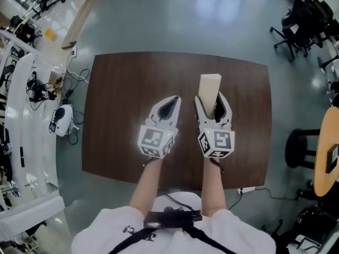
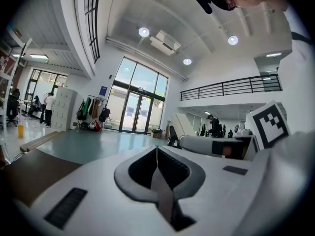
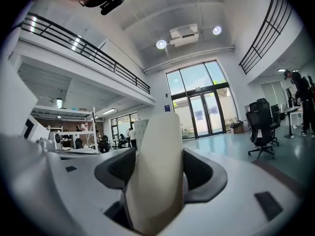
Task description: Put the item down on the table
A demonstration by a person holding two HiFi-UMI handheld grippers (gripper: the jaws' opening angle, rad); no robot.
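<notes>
Cream block (image 3: 158, 166) clamped in the right gripper (image 1: 212, 103), over the table.

The right jaws press on the block's two sides, and its far end sticks out past their tips. The left gripper (image 1: 170, 105), just beside it, has its jaws together on nothing. Both sit over the middle of the dark wooden table (image 1: 119, 94), and the block appears to be off the surface, so the set-down is not yet made. Next, I judge: lower it until it rests on the wood, then part the jaws and draw back without tipping it.

L tongs (image 1: 171, 99) left of R tongs (image 1: 211, 100) | block (image 1: 210, 85) in R | over tbl (image 1: 116, 89)
</notes>
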